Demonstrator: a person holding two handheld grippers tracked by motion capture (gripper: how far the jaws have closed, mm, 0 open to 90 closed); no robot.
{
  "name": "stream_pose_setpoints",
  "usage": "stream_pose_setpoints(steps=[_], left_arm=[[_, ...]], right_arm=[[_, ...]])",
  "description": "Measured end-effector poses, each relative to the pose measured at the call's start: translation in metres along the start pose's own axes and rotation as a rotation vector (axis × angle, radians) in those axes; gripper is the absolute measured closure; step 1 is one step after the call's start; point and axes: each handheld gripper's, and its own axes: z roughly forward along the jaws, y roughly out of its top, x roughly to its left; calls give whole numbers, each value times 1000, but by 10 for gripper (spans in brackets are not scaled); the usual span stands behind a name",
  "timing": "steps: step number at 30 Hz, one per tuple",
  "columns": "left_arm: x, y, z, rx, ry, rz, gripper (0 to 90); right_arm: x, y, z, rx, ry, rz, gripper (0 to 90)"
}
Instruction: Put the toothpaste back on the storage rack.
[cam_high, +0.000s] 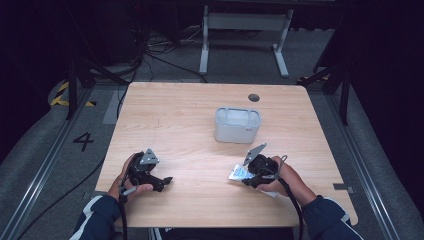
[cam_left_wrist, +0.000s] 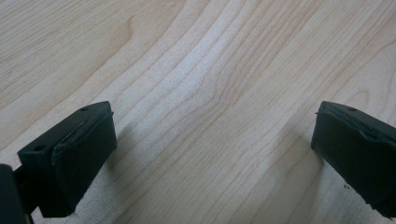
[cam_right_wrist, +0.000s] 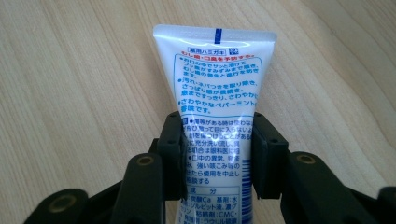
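Your right gripper (cam_right_wrist: 217, 154) grips the toothpaste tube (cam_right_wrist: 215, 88) at the table's (cam_high: 190, 120) near right, your left gripper (cam_left_wrist: 212, 154) gapes empty, and moving it, probably to the grey container (cam_high: 237, 125) farther off, remains.

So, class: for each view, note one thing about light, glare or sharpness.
High view: the table is evenly lit against dark surroundings, and the white box looks soft. Left gripper view: a pale sheen runs along the wood grain, and the near fingers are slightly blurred. Right gripper view: the tube is sharp, with glare spots on its print.
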Motion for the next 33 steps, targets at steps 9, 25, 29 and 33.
stream_pose_setpoints(steps=[9, 25, 29, 33], left_arm=[[0, 0, 0, 0, 0, 0, 5], [0, 0, 0, 0, 0, 0, 5], [0, 0, 0, 0, 0, 0, 5], [0, 0, 0, 0, 0, 0, 5]], right_arm=[[1, -1, -10, -39, 15, -7, 649], [-1, -8, -48, -195, 15, 18, 652], [-2, -9, -53, -215, 7, 16, 652], [-3, -10, -59, -250, 5, 22, 651]])
